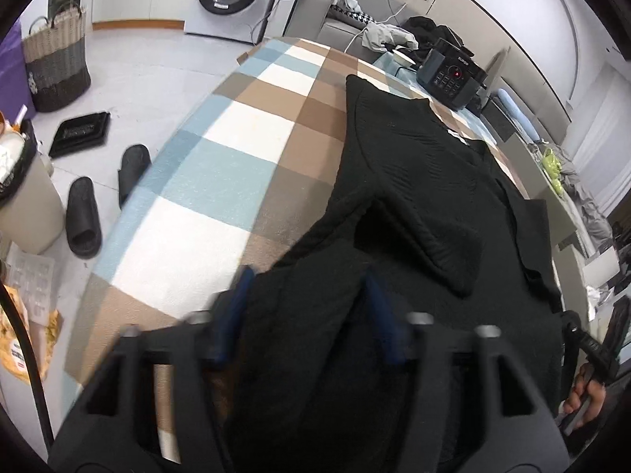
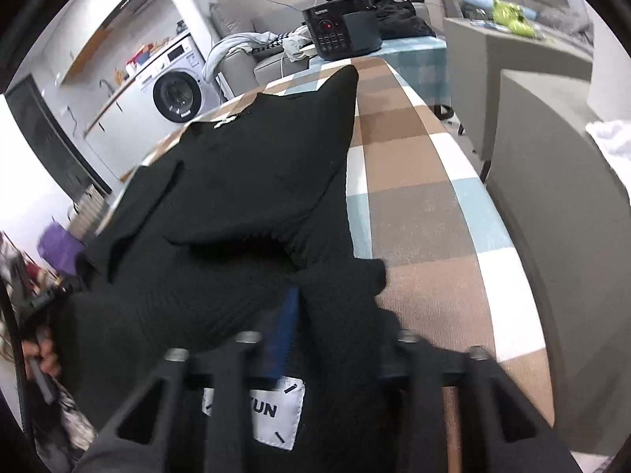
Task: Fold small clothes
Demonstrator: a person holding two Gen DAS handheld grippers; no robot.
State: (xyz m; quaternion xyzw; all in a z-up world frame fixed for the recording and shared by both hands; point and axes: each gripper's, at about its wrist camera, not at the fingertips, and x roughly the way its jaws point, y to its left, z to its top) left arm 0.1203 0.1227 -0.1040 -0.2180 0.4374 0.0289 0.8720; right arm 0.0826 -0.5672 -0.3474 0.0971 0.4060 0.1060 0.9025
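A black knit sweater lies spread on the checked tablecloth, one sleeve folded across its body. My left gripper is at the near hem. Its blue pads stand apart with a bunch of the knit between them, and I see no pinch. My right gripper is at the other end of the hem, above a white label. One blue pad shows there. Cloth drapes over the other finger and hides it, so its grip is unclear.
A black cooker and a heap of clothes stand at the table's far end. Slippers, a woven basket and a bin sit on the floor to the left. Grey furniture flanks the right edge.
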